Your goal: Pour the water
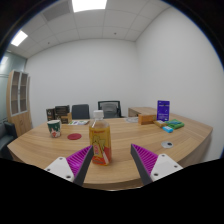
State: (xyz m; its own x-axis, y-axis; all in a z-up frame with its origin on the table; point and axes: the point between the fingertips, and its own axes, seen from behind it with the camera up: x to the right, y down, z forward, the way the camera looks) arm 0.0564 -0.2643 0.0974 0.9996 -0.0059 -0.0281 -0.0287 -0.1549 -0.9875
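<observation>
Clear plastic, by the look of it, makes up the bottle (pixel 99 139) that stands upright on the wooden table (pixel 125 135), between the two fingers of the gripper (pixel 112 163) and slightly ahead of their tips. Its lower part carries an orange label, and whatever liquid it holds cannot be made out. The gripper is spread wide: the left pad (pixel 80 158) lies close beside the bottle at about eight o'clock from it, while the right pad (pixel 146 158) sits well apart at about four o'clock, so nothing is pinched yet.

Judged from this, the bottle would be light to moderately heavy depending on its fill, with thin walls that give under pressure and a smooth, somewhat slippery skin. A hold on the labelled mid-body, below the shoulder, looks safest; squeezing too hard could buckle it, and too high a hold could let it swing when tipped.

At ten o'clock from the bottle, farther across the table, stands a cup (pixel 54 127), a likely target for pouring. A blue box (pixel 163 110) stands at two o'clock.
</observation>
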